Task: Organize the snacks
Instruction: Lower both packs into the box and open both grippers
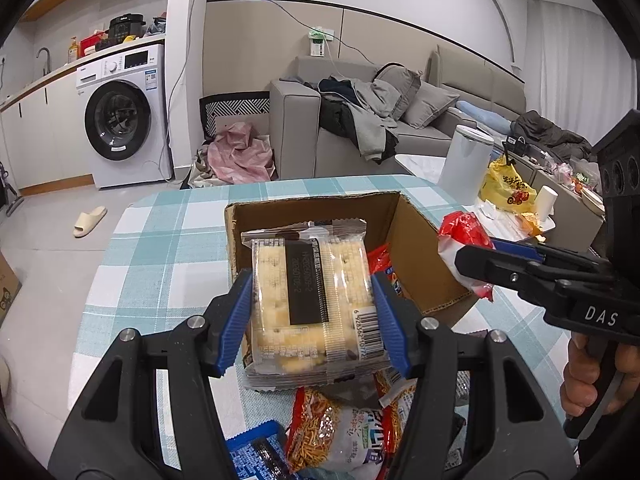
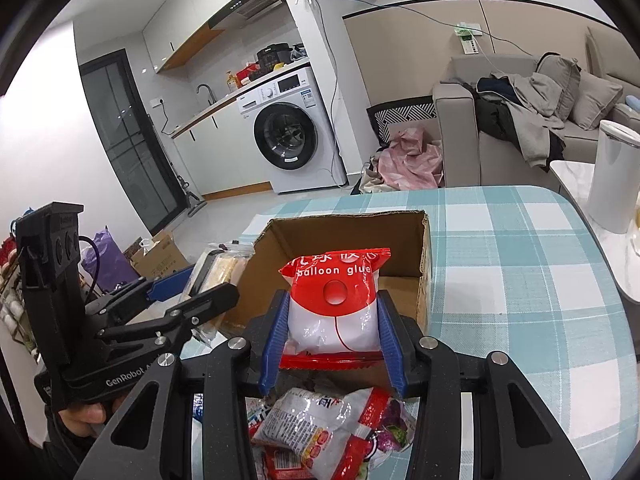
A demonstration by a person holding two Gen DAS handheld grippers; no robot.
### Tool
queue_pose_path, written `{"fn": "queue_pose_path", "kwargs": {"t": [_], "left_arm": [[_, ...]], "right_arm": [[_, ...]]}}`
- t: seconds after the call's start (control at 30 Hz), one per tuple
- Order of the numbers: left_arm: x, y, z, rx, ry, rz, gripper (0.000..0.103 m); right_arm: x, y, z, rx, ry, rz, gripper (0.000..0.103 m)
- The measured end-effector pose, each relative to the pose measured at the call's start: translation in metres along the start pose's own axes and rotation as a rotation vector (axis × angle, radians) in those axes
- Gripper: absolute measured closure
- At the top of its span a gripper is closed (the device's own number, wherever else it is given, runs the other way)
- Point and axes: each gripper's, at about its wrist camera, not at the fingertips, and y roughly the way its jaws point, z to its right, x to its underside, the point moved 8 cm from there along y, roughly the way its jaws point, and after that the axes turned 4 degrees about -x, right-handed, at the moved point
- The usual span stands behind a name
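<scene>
Premises: a lived-in flat, kitchen and lounge sharing one open room. Kitchen side: front-loading washing machine set under a white worktop, a sink tap, a range hood beneath wall cupboards, a black pressure cooker on the counter. Lounge side: grey sofa heaped with clothing. A slipper lies on the tiled floor. Table covered with a teal checked cloth.

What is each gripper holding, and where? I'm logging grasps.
The left gripper clamps the clear cracker packet by its two long sides. The right gripper squeezes the red-and-white bag across its lower sides.
</scene>
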Motion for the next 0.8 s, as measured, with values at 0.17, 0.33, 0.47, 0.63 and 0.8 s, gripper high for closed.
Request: {"fn": "queue_pose_path", "kwargs": {"t": [0.17,0.33,0.47,0.63,0.8], "left_arm": [[0.002,0.017,0.004,0.002,0.011,-0.012,0.047],[0.003,0.031,0.004,0.002,0.013,-0.022,0.048],[0.004,0.038,0.006,-0.001,0.016,-0.027,0.048],[0.006,0.049,0.008,-0.009,0.030,-0.038,0.048],[0.009,0.049,0.005,-0.010,0.016,-0.044,0.047]], "right_arm": [[0.000,0.011,0.005,0.004,0.009,-0.004,0.060],[0.001,0.021,0.012,0.028,0.011,-0.017,0.060],[0.003,0.027,0.017,0.042,0.019,-0.026,0.060],[0.006,0.036,0.019,0.048,0.017,-0.045,0.060],[0.005,0.037,0.018,0.043,0.013,-0.039,0.054]]}}
